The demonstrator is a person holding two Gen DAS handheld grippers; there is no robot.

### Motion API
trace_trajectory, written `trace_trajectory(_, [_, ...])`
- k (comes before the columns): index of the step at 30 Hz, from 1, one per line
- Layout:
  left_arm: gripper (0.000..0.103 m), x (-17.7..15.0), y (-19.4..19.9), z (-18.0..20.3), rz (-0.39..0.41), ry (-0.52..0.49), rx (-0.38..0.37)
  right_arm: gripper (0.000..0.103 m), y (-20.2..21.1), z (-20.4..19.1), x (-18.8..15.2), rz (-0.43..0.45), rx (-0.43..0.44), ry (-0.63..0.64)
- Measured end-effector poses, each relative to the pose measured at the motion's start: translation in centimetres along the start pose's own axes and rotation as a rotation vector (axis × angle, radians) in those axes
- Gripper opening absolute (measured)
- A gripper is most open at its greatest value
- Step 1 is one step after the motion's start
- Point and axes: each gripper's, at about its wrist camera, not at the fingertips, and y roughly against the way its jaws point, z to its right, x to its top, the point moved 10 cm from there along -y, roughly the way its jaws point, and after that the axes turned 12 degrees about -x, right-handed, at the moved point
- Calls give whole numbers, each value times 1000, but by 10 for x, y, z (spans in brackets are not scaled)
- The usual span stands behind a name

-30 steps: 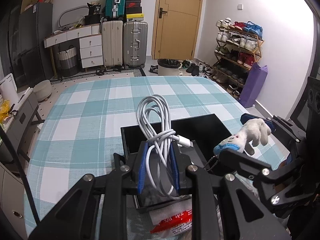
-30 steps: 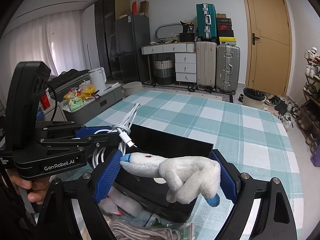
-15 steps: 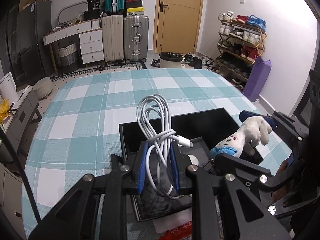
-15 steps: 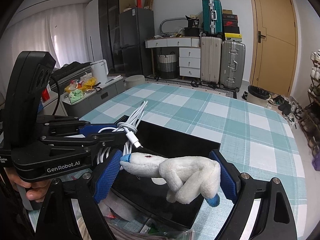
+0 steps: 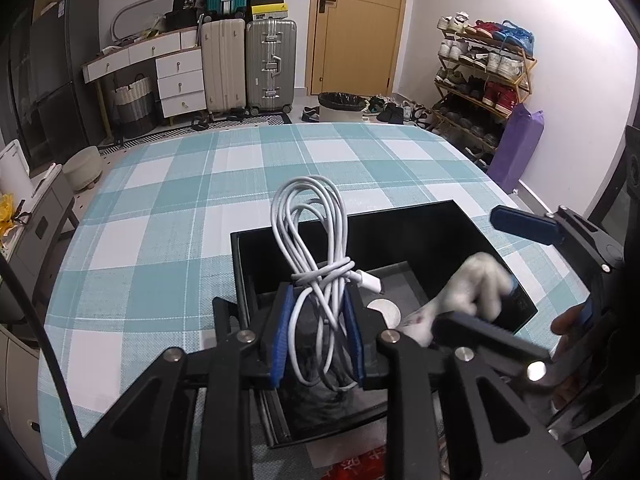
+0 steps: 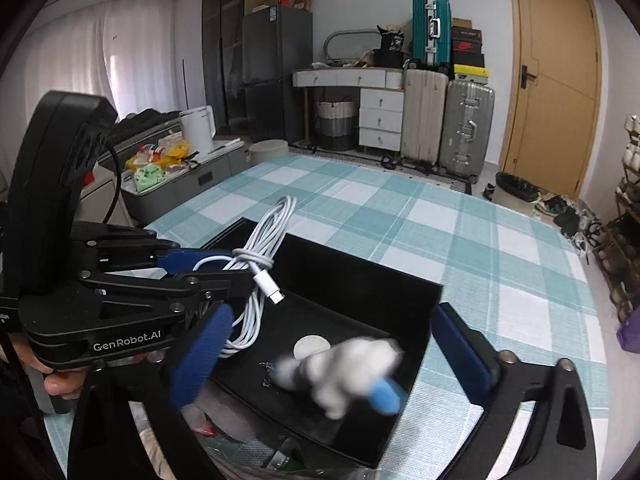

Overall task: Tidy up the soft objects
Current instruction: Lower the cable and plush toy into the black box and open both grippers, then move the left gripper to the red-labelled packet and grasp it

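A: Left wrist view. What did the left gripper [image 5: 318,332] carry?

B: Its blue pads were clamped on the coiled white cable [image 5: 316,264], held above the black box [image 5: 400,220]. A clean release called for lowering the coil inside the walls before the jaws parted.

A: Right wrist view?

B: The right gripper [image 6: 340,356] stood wide open; the white plush toy [image 6: 344,368], blurred, lay free between its pads over the box floor, apparently dropping in. Whether it touched the floor could not be told

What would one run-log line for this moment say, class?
left gripper: shut on white cable | right gripper: open | plush toy: blurred, over black box
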Motion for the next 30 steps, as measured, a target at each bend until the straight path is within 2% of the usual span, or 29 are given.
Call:
trace_trajectory(2, [31, -1, 1, 2, 0, -5, -1, 102, 6, 5, 0, 8, 5, -21])
trace_trajectory(5, [50, 0, 8, 5, 14, -17, -1, 102, 14, 13, -2, 10, -9, -40])
trace_trajectory(10, [54, -1, 19, 11, 10, -28, 3, 102, 31, 27, -7, 12, -22, -88])
trace_trajectory(11, [59, -2, 22, 12, 8, -31, 10, 102, 36, 30, -9, 12, -23, -105])
trace_trajectory(14, [89, -4, 31, 12, 23, -25, 31, 102, 44, 37, -14, 11, -27, -138])
trace_trajectory(15, [96, -5, 35, 11, 37, -21, 40, 102, 47, 39, -16, 9, -25, -148])
trace_trajectory(21, [103, -15, 49, 8, 47, -7, 105, 102, 61, 42, -33, -6, -8, -202])
trace_trajectory(30, [103, -40, 62, 4, 29, -13, 210, 102, 68, 28, -60, -58, 23, -216])
